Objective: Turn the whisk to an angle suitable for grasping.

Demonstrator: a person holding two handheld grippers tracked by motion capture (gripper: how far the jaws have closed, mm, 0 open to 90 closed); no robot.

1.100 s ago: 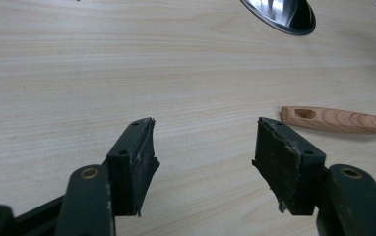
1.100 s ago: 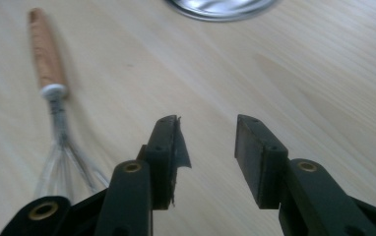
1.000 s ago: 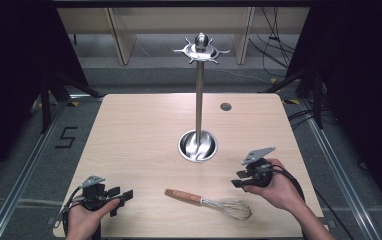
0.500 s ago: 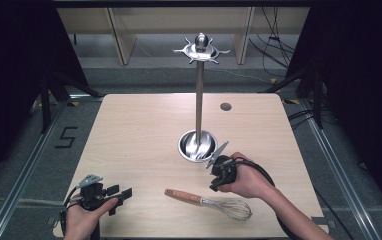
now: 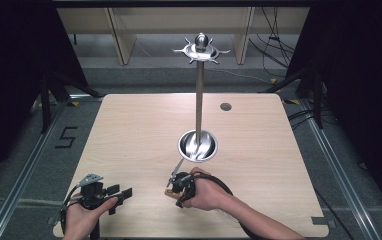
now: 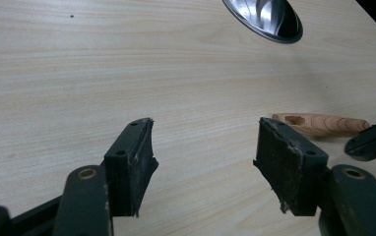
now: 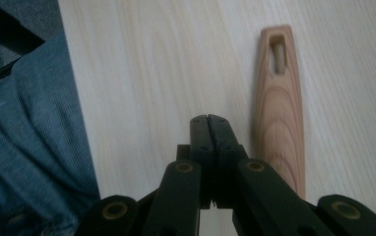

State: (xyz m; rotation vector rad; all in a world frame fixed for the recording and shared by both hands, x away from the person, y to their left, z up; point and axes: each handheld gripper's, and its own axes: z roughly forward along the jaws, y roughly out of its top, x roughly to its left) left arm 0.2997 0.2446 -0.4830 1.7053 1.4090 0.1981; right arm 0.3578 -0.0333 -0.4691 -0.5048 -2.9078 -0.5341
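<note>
Whisk handle [image 7: 278, 105]: smooth grained wood, tapered, slotted hanging hole, flat on pale laminate table [image 5: 129, 135] near front edge. Right gripper [image 7: 209, 125]: jaws just closed, pressed together on nothing, just beside handle. Left gripper [image 6: 203, 162]: released, gaping over bare wood. High view adds polished steel utensil stand [image 5: 198, 100]; wide free tabletop leftward.

Whisk wires: in the high view we cannot see them; the right hand [image 5: 206, 192] covers that spot.
Wooden handle [image 7: 278, 103]: lower end hidden behind the right gripper [image 7: 209, 123]; slightly blurred.
Stand base [image 6: 267, 17]: cut off by the top edge in the left gripper view.
Blue cloth [image 7: 28, 142]: cut off at the left edge; we cannot identify it.
</note>
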